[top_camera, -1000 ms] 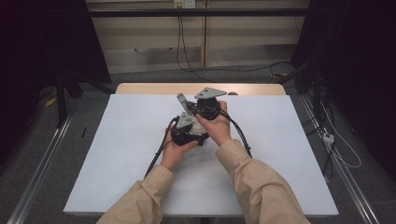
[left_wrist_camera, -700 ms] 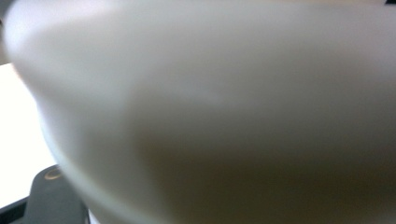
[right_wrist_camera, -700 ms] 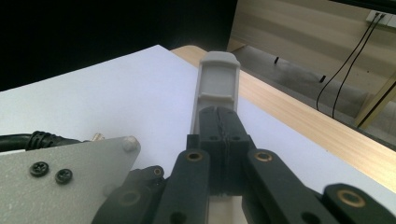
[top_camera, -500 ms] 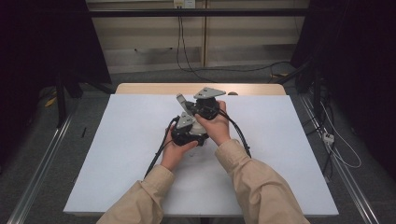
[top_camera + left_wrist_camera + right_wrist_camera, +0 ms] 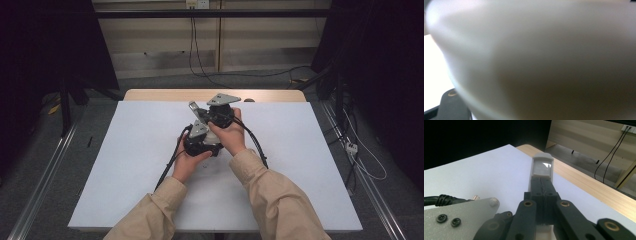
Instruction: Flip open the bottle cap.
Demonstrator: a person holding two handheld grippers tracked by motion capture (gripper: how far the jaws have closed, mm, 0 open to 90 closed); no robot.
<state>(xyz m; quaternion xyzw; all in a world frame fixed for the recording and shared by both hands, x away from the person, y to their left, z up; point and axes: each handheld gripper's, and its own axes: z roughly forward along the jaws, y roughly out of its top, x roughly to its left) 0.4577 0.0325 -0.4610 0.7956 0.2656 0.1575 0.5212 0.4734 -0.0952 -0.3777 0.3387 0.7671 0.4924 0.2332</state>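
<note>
Over the middle of the white table [image 5: 125,165] a person's two hands hold both grippers close together. The right gripper [image 5: 195,107] sits farther back under its grey plate, with its fingers pointing to the far left. In the right gripper view its black jaws lie pressed together, the pale fingertips [image 5: 542,167] touch, and nothing is between them. The left gripper [image 5: 201,136] sits just in front of it, cupped in the left hand, with its jaws hidden. Its grey plate [image 5: 461,217] is close beside the right jaws. A pale blurred surface [image 5: 544,62] lies right against the left gripper's lens.
Black cables [image 5: 167,172] trail from the grippers back over the table toward the person. The table's wooden far edge [image 5: 210,94] borders a wall with hanging cords [image 5: 192,40]. Dark curtains stand at both sides, and metal rails [image 5: 40,200] run along the floor.
</note>
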